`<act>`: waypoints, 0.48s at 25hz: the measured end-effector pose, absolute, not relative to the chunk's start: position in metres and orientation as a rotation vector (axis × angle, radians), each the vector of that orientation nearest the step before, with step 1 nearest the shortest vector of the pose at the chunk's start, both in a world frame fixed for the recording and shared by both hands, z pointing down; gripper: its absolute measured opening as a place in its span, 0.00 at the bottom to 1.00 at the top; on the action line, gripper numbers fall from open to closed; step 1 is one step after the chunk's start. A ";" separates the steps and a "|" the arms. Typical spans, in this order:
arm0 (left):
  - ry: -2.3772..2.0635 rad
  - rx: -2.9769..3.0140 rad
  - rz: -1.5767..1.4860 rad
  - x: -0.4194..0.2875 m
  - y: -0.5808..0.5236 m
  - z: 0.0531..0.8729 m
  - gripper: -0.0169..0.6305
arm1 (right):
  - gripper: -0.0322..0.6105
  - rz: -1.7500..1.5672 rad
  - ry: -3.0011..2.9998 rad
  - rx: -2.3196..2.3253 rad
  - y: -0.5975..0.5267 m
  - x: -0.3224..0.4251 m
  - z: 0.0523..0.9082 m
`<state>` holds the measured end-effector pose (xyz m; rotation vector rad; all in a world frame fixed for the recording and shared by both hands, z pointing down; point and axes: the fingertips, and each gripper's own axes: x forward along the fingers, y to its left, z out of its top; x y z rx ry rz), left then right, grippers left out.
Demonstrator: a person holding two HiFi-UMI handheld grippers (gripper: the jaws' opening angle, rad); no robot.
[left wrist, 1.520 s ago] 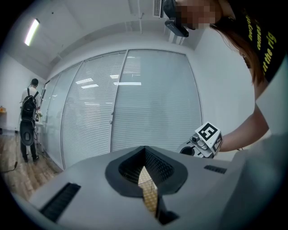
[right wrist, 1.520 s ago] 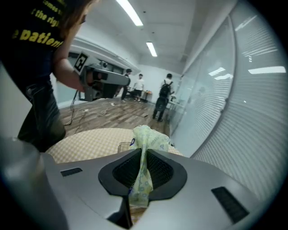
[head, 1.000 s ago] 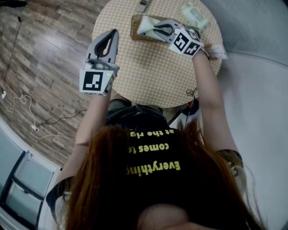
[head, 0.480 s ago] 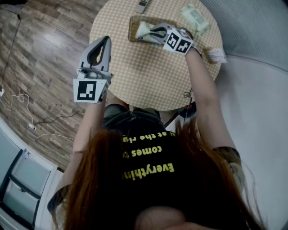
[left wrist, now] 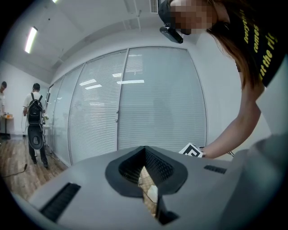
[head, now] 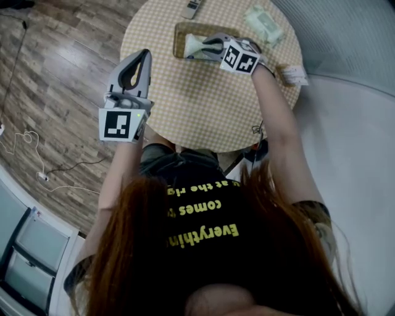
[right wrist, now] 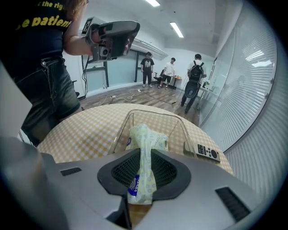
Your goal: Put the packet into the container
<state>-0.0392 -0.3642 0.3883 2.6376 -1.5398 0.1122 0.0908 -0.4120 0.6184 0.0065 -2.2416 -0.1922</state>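
A pale yellow-green tissue packet (right wrist: 145, 137) is pinched between the jaws of my right gripper (right wrist: 143, 173), whose jaws are opening while the pads still press on it. The packet's free end hangs over the clear container (right wrist: 130, 114). In the head view the right gripper (head: 208, 44) holds the packet (head: 195, 44) inside the rim of the container (head: 178, 38) at the table's far side. My left gripper (head: 142, 58) hovers over the table's left edge, shut and with nothing in it. Its jaws (left wrist: 146, 173) meet in the left gripper view.
A round table with a checked cloth (head: 203, 105) carries a remote control (head: 194, 7) beside the container, a second packet (head: 265, 23) at the far right and a small card (head: 295, 75) at the right edge. Cables (head: 31, 142) lie on the wooden floor. Several people (right wrist: 195, 76) stand far off.
My right gripper has carried the packet leftward and farther over the container. The left gripper has drifted slightly left and away from the table's middle.
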 end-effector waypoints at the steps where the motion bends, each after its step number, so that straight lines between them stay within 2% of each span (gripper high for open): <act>1: -1.535 2.644 0.110 -0.038 -0.365 0.387 0.03 | 0.16 -0.176 -2.254 0.022 -0.413 0.090 0.616; 4: -1.518 2.659 0.103 -0.036 -0.365 0.385 0.03 | 0.26 -0.086 -2.297 0.067 -0.414 0.088 0.606; 12: -1.489 2.679 0.083 -0.032 -0.365 0.383 0.03 | 0.26 -0.098 -2.286 0.105 -0.417 0.087 0.591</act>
